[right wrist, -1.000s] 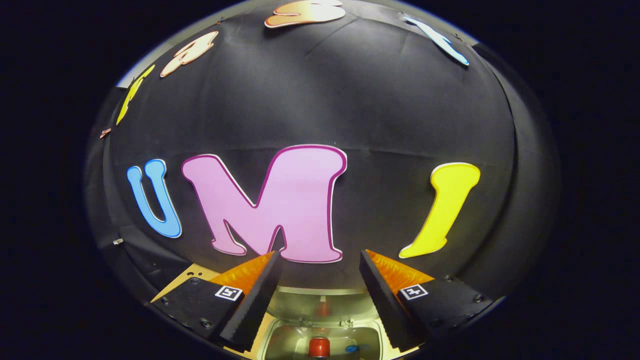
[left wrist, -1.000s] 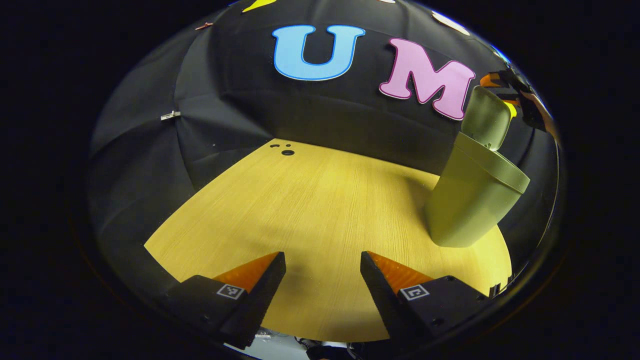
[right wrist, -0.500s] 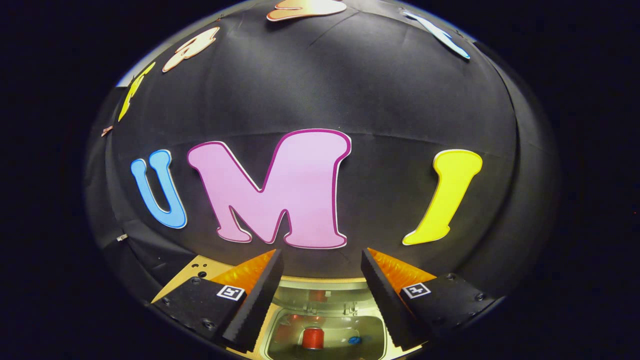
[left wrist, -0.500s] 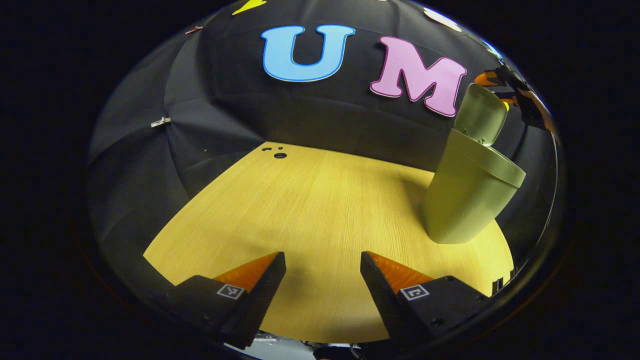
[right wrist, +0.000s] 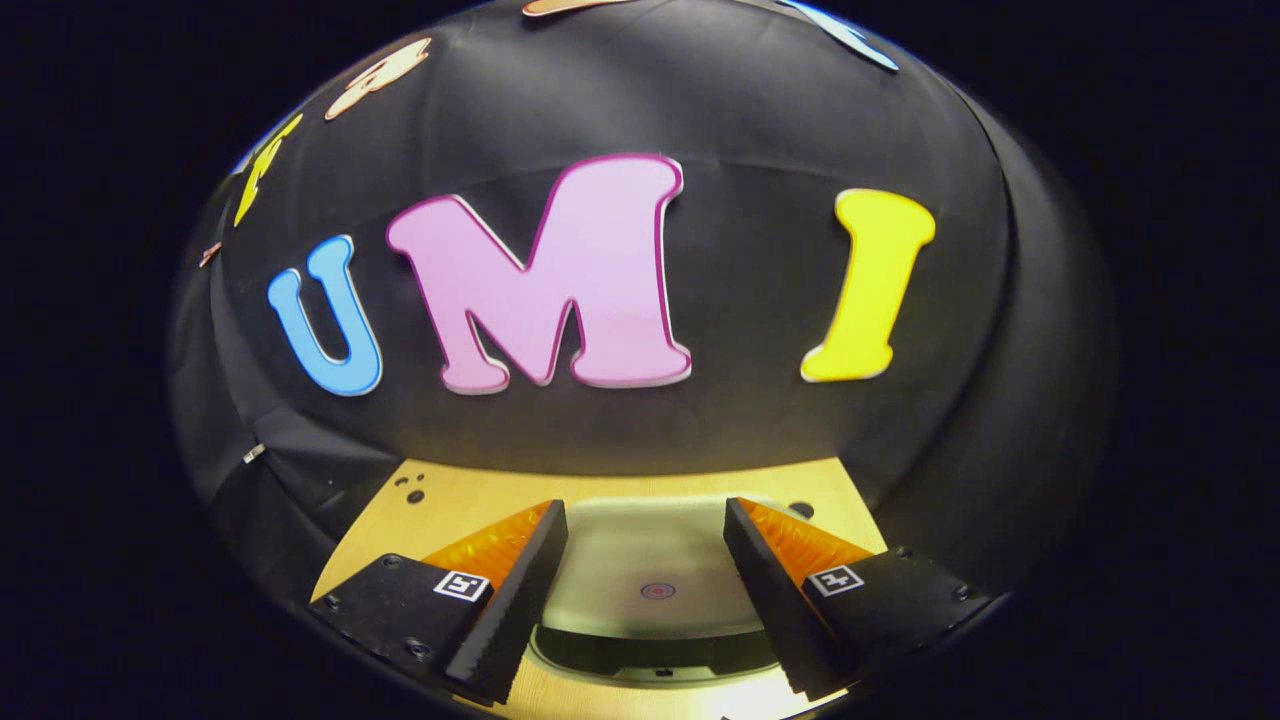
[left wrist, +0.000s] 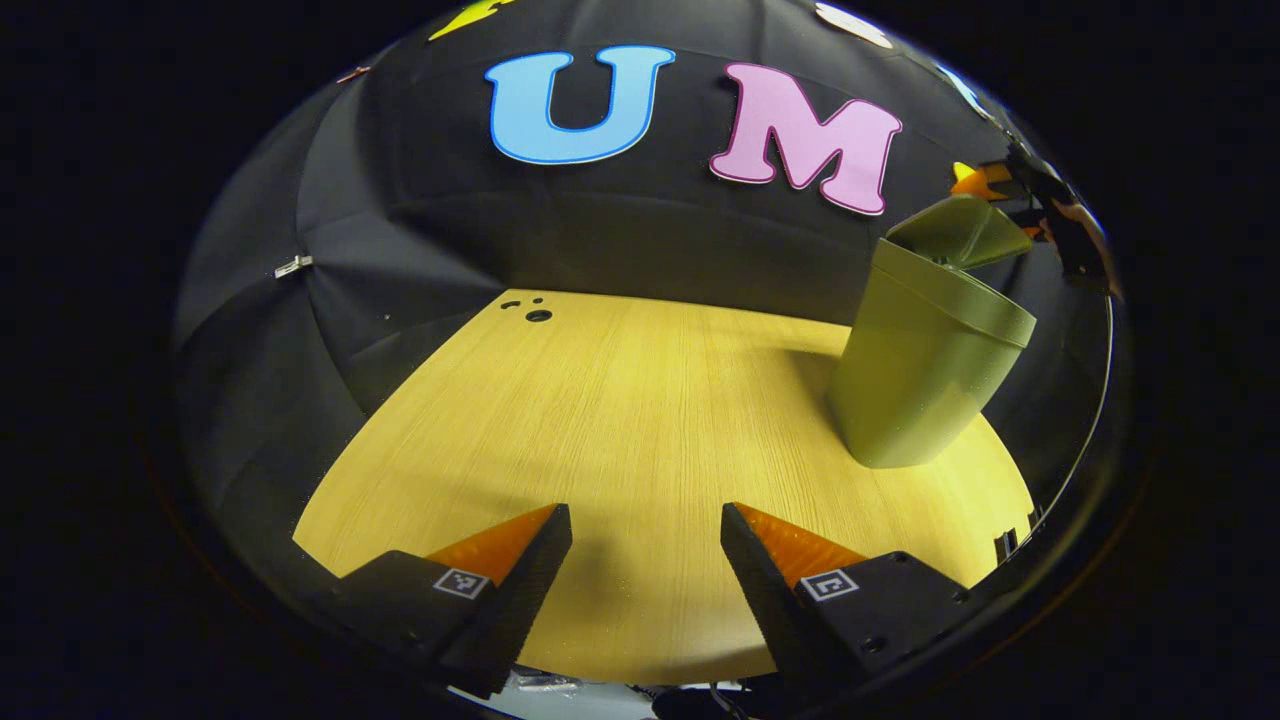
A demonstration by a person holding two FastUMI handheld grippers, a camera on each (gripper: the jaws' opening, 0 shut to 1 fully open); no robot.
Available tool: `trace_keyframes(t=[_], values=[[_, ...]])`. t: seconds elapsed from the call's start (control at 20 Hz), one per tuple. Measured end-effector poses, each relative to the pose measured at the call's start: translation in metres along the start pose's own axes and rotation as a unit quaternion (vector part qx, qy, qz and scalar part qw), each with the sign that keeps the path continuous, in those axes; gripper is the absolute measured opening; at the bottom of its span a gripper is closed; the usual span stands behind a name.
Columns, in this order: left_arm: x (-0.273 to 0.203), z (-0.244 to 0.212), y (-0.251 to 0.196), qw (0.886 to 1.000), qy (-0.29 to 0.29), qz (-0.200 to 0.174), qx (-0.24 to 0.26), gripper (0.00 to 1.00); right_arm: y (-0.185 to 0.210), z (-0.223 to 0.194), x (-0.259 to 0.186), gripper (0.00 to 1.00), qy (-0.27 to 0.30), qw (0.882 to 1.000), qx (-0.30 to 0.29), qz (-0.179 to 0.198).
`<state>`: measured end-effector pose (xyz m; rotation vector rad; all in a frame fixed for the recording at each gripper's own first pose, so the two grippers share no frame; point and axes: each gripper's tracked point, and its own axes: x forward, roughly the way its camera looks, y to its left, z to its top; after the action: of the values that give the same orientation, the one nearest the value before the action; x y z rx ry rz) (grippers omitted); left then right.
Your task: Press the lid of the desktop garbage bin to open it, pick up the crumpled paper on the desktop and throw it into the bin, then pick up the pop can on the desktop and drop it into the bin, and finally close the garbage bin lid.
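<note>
Lid [right wrist: 650,575] half down over upright bin [left wrist: 925,375]
Left gripper [left wrist: 645,525] and right gripper [right wrist: 645,520] both released, grasping nothing; lid's top face shows from the right gripper view.

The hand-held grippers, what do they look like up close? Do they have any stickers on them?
Each hand-held gripper, left and right, has two wedge-shaped fingers that taper to a point. The inner faces that look at each other are ribbed with tiny ridges. Each finger sits on a black block with small screws, and every block carries a little square black-and-white marker, like a tiny puzzle code. No cables or sleeves can be made out.
</note>
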<state>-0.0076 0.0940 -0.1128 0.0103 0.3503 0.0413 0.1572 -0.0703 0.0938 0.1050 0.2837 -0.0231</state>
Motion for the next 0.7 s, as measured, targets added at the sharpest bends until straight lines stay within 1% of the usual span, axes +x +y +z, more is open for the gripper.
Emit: trace_keyframes(t=[0.1, 0.25, 0.4, 0.55, 0.7], values=[[0.000, 0.000, 0.000, 1.000, 0.003, -0.002, 0.007, 0.97, -0.001, -0.026, -0.003, 0.99, 0.014, 1.000, 0.002, -0.002], [-0.001, -0.001, -0.004, 1.000, 0.007, -0.008, 0.017, 0.97, -0.004, -0.051, -0.005, 0.99, 0.027, 1.000, 0.004, -0.006], [-0.003, -0.002, -0.008, 0.999, 0.010, -0.014, 0.031, 0.97, -0.005, -0.064, -0.009, 0.99, 0.023, 1.000, -0.002, -0.012], [-0.005, -0.002, -0.014, 0.999, 0.011, -0.024, 0.042, 0.97, -0.006, -0.073, -0.014, 0.99, 0.015, 0.999, -0.023, -0.020], [-0.007, -0.002, -0.017, 0.998, 0.013, -0.032, 0.049, 0.97, -0.005, -0.073, -0.016, 0.99, -0.003, 1.000, -0.016, -0.024]])
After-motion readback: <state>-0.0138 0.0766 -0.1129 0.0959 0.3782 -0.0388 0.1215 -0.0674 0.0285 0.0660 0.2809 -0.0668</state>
